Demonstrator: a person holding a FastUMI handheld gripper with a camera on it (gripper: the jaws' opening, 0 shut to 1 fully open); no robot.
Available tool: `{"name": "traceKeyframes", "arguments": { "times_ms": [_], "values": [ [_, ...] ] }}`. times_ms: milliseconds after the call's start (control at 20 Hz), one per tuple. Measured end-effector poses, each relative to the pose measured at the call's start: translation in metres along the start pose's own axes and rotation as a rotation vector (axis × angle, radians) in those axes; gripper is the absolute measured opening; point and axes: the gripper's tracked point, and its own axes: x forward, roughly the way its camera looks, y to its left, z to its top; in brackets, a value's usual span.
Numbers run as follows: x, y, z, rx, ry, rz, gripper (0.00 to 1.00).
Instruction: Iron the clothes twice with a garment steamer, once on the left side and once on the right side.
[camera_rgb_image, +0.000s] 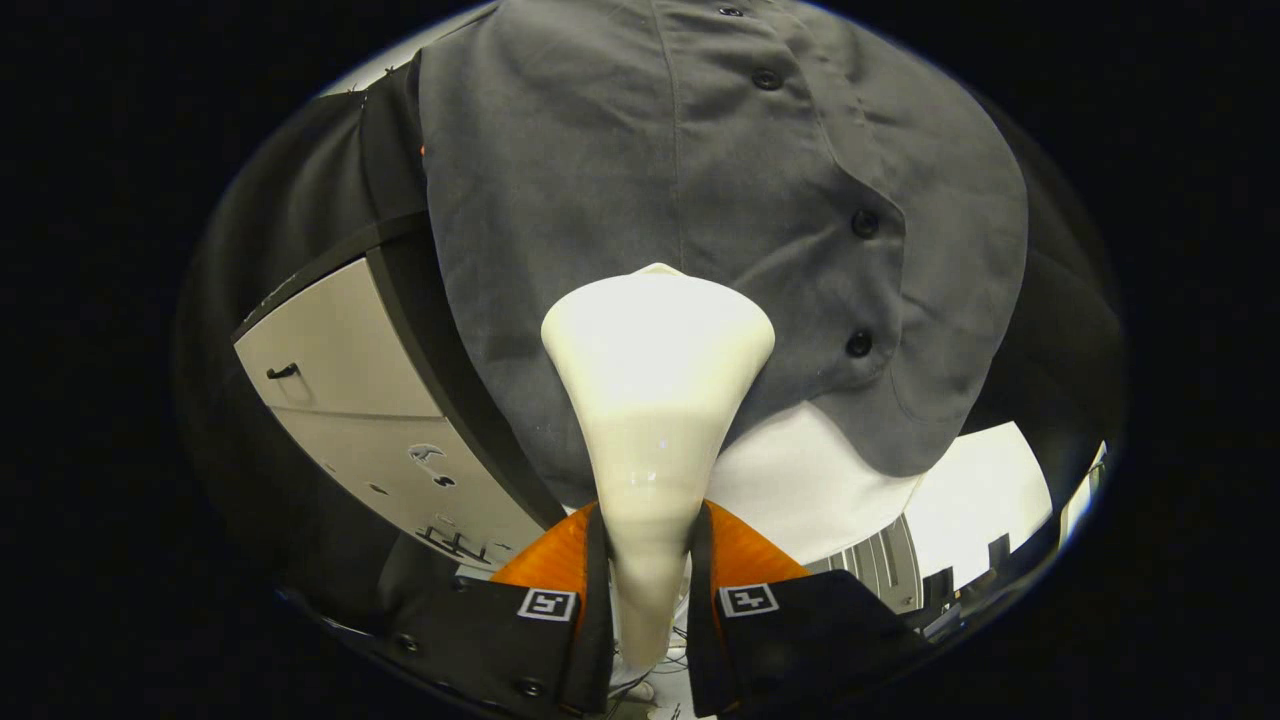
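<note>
Gripper (648, 560) clamped on the narrow neck of the white garment steamer (655, 400), one finger on each side. The steamer's flared head reaches forward from the fingers onto the lower part of the grey shirt (620, 170); contact with the cloth cannot be confirmed. Shirt hangs ahead, with its button placket (860, 225) off to one side of the head and its curved hem just past it. Risks, as judged: the smooth tapered neck could slide or twist between the fingers if pushed hard against cloth; the head could catch a button or the fold by the placket and drag the shirt askew. A white panel (800, 480) shows below the hem. A pale cabinet (350, 370) with a dark handle stands beside the shirt.
</note>
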Motion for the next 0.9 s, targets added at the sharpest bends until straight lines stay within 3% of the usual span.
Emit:
{"name": "traceKeyframes", "arguments": {
  "times_ms": [350, 900],
  "values": [
    [-0.019, -0.005, -0.01, 0.025, 0.011, 0.01, 0.38],
    [-0.098, -0.019, 0.068, 0.022, -0.133, 0.012, 0.38]
  ]
}}
